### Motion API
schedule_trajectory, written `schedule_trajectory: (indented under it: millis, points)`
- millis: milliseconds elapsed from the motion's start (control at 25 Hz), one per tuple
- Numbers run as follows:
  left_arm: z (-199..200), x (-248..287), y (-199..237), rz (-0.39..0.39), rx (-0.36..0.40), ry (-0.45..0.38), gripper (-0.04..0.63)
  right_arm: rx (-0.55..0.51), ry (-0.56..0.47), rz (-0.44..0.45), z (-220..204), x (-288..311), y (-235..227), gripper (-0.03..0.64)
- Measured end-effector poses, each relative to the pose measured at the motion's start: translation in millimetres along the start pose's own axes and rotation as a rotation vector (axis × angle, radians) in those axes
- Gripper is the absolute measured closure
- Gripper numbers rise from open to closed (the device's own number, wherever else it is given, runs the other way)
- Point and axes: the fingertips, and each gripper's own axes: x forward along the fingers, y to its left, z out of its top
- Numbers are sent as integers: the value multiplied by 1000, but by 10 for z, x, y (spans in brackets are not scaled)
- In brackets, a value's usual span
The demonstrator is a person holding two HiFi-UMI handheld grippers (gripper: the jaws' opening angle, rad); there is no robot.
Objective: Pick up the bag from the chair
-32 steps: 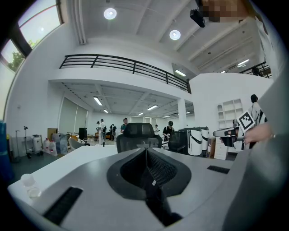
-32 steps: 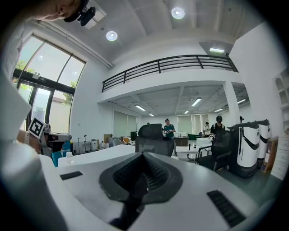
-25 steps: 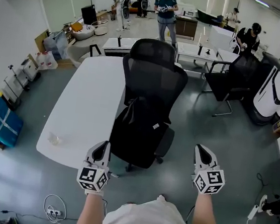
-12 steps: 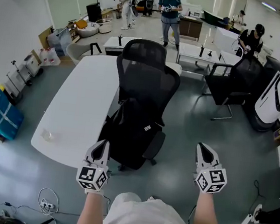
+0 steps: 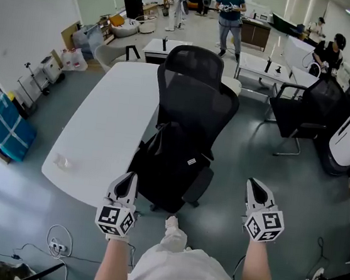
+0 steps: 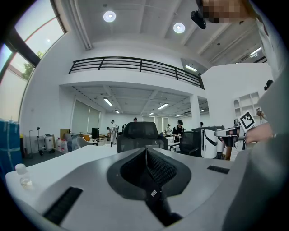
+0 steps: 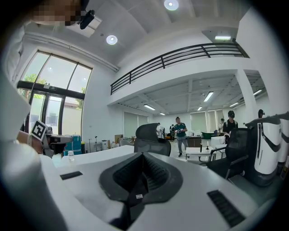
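— So, how far along is the pickup?

— Barely begun, I'd judge. The black bag (image 5: 171, 162) sits on the seat of the black mesh office chair (image 5: 197, 85), leaning against the backrest, and neither tool touches it.

— And the grippers?

— The left gripper (image 5: 128, 182) is held low in front of the person, near the front of the seat but apart from it. Its jaws are pressed together with nothing between them. The right gripper (image 5: 255, 189) hangs to the right of the chair, over the floor (image 5: 242, 157), with its jaws likewise closed and empty.

— Do the gripper views agree?

— Yes. Each looks along its closed jaws at the chair back beyond, and no part of the bag lies between them.

— Can you see a handle to aim for?

— Not surely. It is black on black, so the outline melts into the seat. It may be a backpack with straps near the top. A small white label (image 5: 191, 162) shows on its right side.

— What is left, then?

— All of it: close the gap, open one pair of jaws, take hold near the top of the bag, and lift it clear of the seat. The white surface (image 5: 104, 127) stands just beside the chair on its left, so the front looks the freest way in.
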Motion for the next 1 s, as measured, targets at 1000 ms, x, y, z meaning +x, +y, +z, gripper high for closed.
schedule_trajectory:
  millis: [1000]
  points:
    - [-73,1574,1248,37,-30,18,566,-19,13,98,236,2285,-34,597]
